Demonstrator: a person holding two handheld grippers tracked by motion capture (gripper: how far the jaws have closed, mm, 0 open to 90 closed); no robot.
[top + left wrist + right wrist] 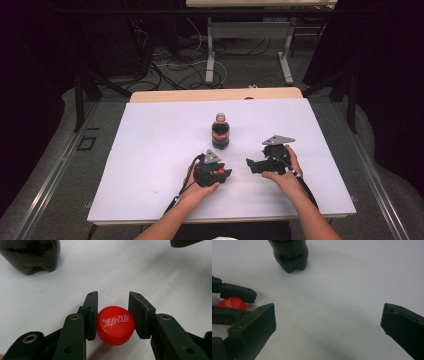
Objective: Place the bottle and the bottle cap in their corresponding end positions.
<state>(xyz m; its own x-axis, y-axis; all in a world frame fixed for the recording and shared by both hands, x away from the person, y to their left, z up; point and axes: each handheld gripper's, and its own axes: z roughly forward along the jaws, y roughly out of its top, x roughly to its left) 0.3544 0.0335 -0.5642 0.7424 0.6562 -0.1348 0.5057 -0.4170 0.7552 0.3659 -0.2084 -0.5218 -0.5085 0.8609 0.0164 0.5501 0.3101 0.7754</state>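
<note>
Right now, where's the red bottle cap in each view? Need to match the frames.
High view: red bottle cap shows as a small red spot at the left gripper, just below centre.
Left gripper view: low centre, between that gripper's two jaws, on the white table.
Right gripper view: far left edge, mid-height, partly hidden by the left gripper's jaws.
Shared landmark: the cola bottle, standing upright beyond the cap.

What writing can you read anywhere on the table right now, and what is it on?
Red bottle cap, between the left gripper's jaws: white Coca-Cola script in Chinese characters, seen upside down; individual characters not legible.
Cola bottle, red label: too small and blurred to read.
</note>
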